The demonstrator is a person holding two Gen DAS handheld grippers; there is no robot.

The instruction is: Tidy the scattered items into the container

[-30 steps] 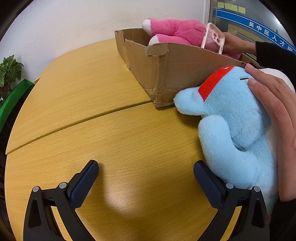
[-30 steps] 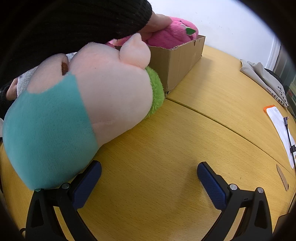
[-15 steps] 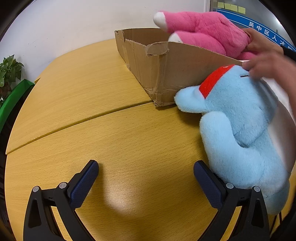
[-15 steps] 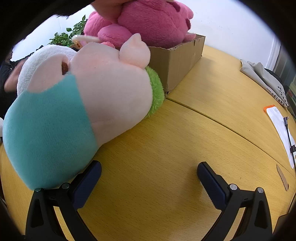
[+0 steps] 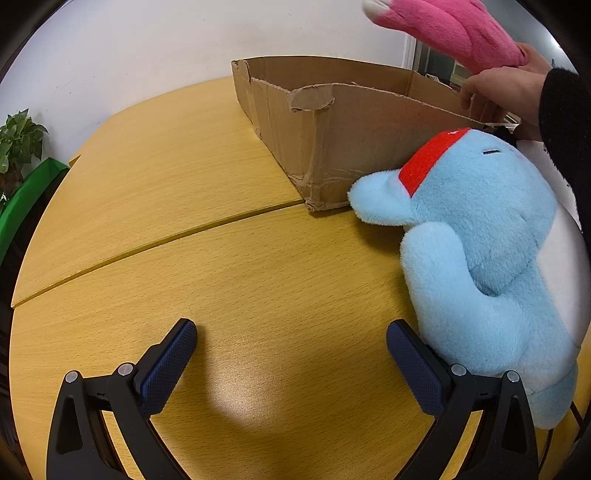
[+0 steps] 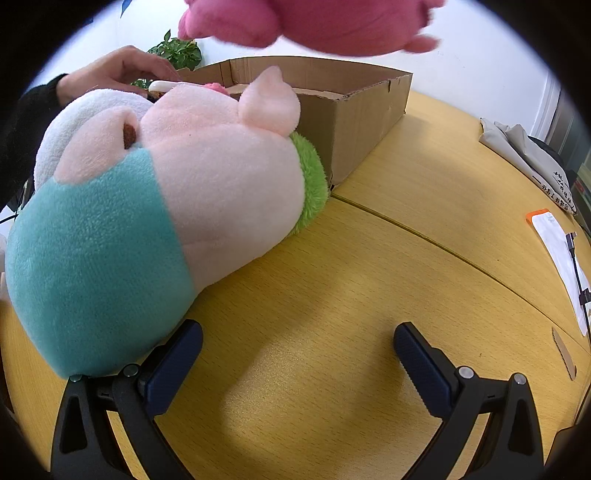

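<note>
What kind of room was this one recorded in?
Probably an office or meeting room: a large light-wood table made of joined sections, a potted plant by a plain white wall, and papers with a cable lying at the table's edge.

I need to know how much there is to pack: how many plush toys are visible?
3. Light-blue plush with red band lies on the table against the cardboard box; pink pig plush in teal top lies beside it; bright-pink plush is held above. More may be hidden.
</note>
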